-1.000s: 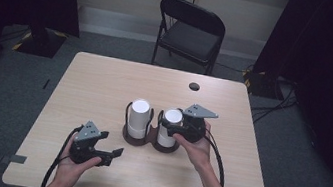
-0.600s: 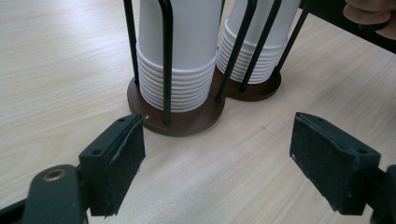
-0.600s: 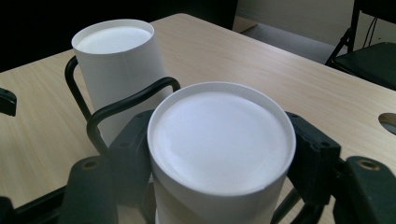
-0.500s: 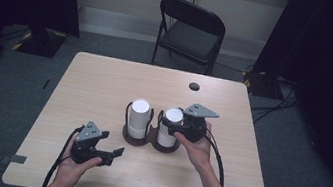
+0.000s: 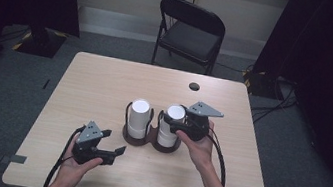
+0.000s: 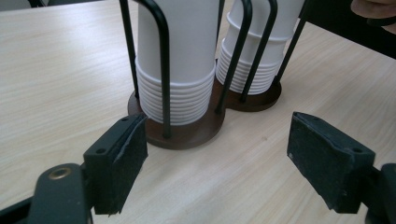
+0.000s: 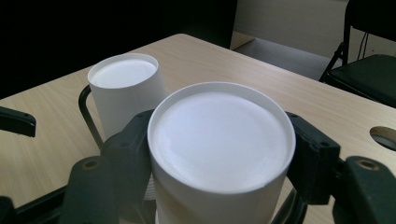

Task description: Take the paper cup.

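Gripping the right stack's top cup (image 7: 219, 154), your right gripper (image 7: 219, 163) straddles it, apparently closed; the stack's axis stands upright, so lift straight up. Your left gripper (image 6: 217, 154) waits wide open, lower left

worktop (image 5: 105, 84): pale wood-grain laminate, smooth, faint sheen. paper cup stacks (image 6: 187, 56): white, matt, ribbed where the rolled rims nest. cup holder (image 6: 187, 133): round bases of dark brown wood, satin; uprights of thin black metal rod, glossy. left claw (image 6: 233, 154): black hard plastic with matt, slightly rough rubbery pads, edges worn. right claw (image 7: 219, 154): same black plastic, brass-coloured screw heads. folding chair (image 5: 192, 32): black metal frame, dull padded seat.
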Tool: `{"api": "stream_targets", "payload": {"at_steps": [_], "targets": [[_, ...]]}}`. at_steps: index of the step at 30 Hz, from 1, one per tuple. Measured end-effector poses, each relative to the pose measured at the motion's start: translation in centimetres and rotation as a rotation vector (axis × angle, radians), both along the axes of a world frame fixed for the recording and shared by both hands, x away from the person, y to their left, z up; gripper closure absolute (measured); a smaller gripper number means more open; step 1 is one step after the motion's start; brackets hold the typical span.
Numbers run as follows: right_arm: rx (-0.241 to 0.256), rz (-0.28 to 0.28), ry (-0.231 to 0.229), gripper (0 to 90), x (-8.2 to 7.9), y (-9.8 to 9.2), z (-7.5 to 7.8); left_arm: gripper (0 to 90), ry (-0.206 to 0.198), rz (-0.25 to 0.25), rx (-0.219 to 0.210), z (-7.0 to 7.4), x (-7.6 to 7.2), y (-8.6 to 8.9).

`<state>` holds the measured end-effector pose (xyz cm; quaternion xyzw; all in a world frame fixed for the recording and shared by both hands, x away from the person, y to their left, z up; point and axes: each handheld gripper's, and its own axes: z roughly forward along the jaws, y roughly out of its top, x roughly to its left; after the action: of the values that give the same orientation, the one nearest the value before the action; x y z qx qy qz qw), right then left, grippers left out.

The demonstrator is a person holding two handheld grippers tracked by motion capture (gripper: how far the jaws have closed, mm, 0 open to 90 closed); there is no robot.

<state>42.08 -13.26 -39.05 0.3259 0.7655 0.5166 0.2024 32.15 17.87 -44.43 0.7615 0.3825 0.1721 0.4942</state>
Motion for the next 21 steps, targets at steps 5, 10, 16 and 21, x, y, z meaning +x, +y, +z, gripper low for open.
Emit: {"api": "stream_targets", "payload": {"at_steps": [5,10,16,21], "targets": [[0.023,-0.002,-0.001,33.1,0.0,-0.2,0.4,19.3,-0.006,-0.008,0.010,-0.1,0.1,-0.1],[0.037,0.000,-0.011,33.1,-0.2,-0.3,1.0,20.4,0.014,-0.024,0.007,-0.1,0.1,-0.2],[0.060,0.006,-0.017,33.2,-0.4,-0.5,1.6,23.7,0.020,-0.033,0.009,-0.1,0.0,-0.3],[0.071,0.005,-0.015,33.2,-0.5,-0.6,1.9,25.4,0.023,-0.041,0.015,0.0,-0.1,-0.3]]}}
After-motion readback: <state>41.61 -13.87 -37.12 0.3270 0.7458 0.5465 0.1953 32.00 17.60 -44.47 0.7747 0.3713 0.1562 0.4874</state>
